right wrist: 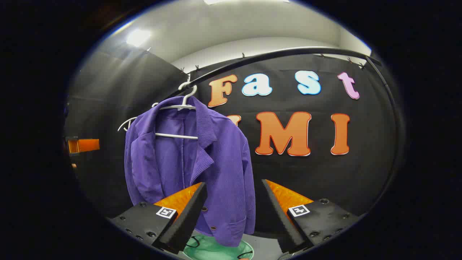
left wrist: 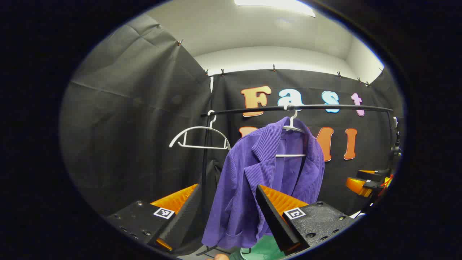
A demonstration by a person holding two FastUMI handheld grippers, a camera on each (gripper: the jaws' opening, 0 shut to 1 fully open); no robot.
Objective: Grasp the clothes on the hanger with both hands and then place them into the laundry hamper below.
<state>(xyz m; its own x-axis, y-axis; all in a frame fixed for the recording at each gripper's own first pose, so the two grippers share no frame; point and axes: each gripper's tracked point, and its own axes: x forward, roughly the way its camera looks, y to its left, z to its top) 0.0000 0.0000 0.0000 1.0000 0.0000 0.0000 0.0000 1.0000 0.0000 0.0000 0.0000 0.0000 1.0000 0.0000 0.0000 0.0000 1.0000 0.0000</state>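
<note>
Holding both grippers wide apart, gripping nothing. Left gripper (left wrist: 227, 202) hanging in front of the jacket (left wrist: 267, 173), fingers spread to either side of its lower front, not touching cloth as far as can be told. Right gripper (right wrist: 234, 202) hovering near the jacket's (right wrist: 187, 162) right hem, left finger overlapping the cloth in the right gripper view, contact not clear; right finger standing free against the wall.

Jacket hanging on a white hanger (left wrist: 293, 127) from the black rail (left wrist: 325, 107), purple, ribbed, open at the front, collar folded out, buttons showing along the lower edge in the right gripper view. Second hanger (left wrist: 200, 139), bare, hanging farther left on the same rail; peeking out behind the jacket's left shoulder in the right gripper view (right wrist: 124, 124).

Hamper (left wrist: 265, 249) sitting low under the jacket, green, showing between the fingers at the bottom edge; rim and dark handle loops showing below the hem in the right gripper view (right wrist: 216, 249).

Other gripper showing at the far right edge of the left gripper view (left wrist: 368, 182), and at the far left edge of the right gripper view (right wrist: 82, 145).
</note>
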